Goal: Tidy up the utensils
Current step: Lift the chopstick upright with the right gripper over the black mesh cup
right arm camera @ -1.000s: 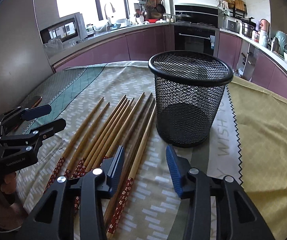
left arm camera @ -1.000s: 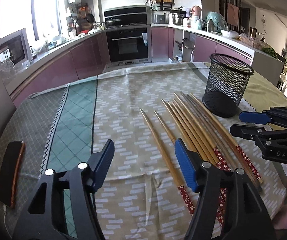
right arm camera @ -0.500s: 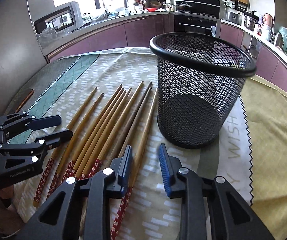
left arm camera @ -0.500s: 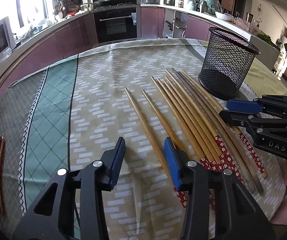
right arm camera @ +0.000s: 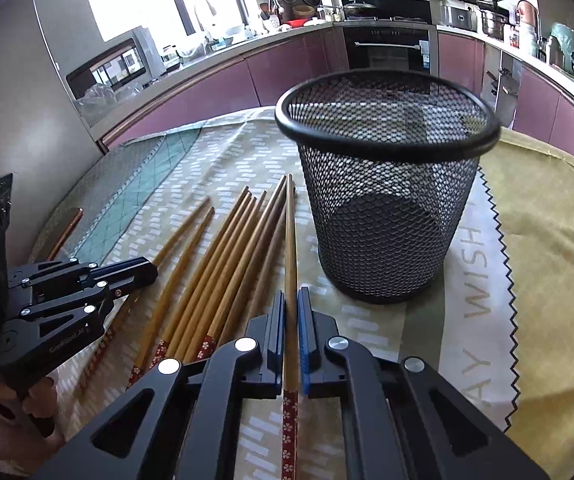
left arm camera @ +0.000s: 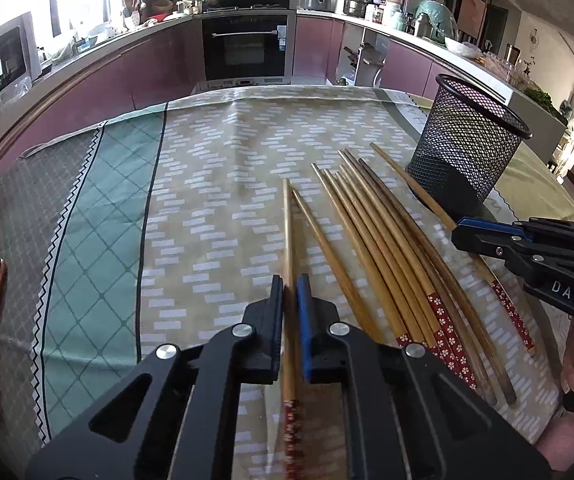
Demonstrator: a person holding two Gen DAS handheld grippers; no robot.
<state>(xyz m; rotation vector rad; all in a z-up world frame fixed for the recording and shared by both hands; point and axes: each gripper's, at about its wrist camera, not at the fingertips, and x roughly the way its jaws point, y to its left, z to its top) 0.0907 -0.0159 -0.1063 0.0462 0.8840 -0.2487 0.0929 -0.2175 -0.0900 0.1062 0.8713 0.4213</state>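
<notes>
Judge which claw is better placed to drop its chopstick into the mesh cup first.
Right. The right claw grips the chopstick lying right beside the mesh cup; the left claw grips one at the row's far side.

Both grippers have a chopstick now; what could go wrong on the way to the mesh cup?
1. The left gripper and right gripper each pinch one wooden chopstick near its patterned end, so the long tips may swing or pivot.
2. The right chopstick's tip lies close beside the black mesh cup and could knock it when lifted.
</notes>
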